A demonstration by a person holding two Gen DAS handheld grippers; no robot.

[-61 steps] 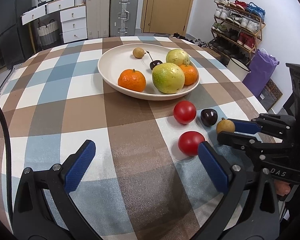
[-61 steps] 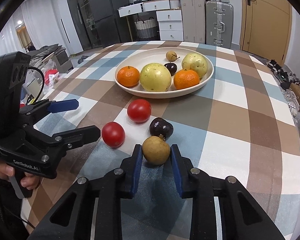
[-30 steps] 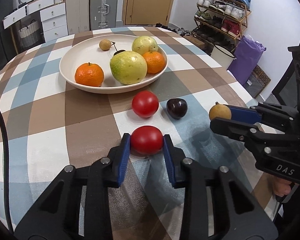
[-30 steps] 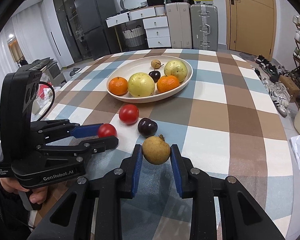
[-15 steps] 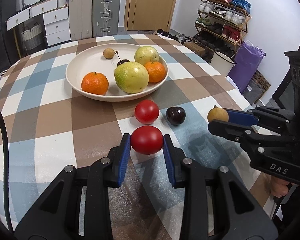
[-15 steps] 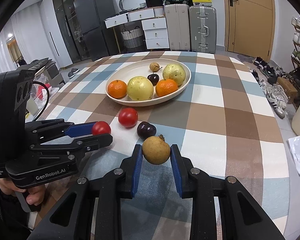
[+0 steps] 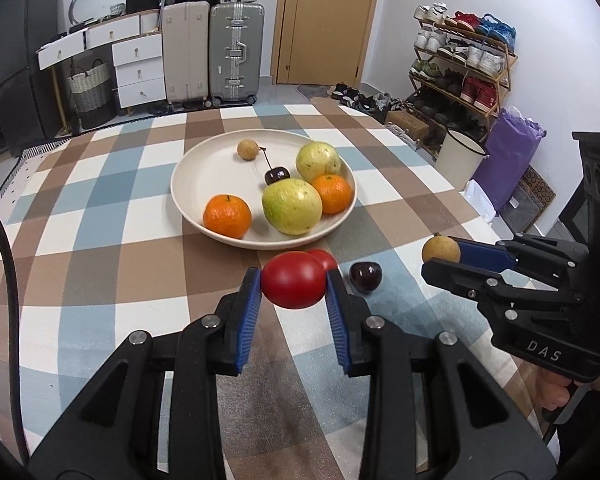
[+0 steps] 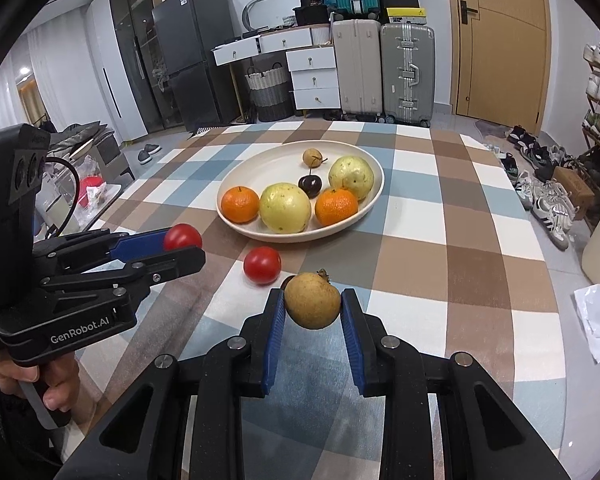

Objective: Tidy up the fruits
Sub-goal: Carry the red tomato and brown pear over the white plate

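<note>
My left gripper [image 7: 293,285] is shut on a red tomato [image 7: 293,285] and holds it above the checked tablecloth, short of the cream bowl [image 7: 196,172]. My right gripper [image 8: 312,305] is shut on a small brown longan [image 8: 312,305], also lifted off the table. A second red tomato [image 8: 262,265] and a dark cherry [image 7: 365,276] lie on the cloth in front of the bowl. The bowl [image 8: 256,168] holds two oranges, two green guavas, a cherry and a longan. The cherry on the cloth is hidden behind the longan in the right wrist view.
The table edge runs along the right, with a white bin [image 7: 460,156], a purple bag [image 7: 514,160] and a shoe rack [image 7: 460,68] beyond it. Suitcases [image 8: 406,68] and drawers stand past the far edge.
Both grippers have risen higher above the table with their fruit still held. The left one now hides part of the second tomato on the cloth.
</note>
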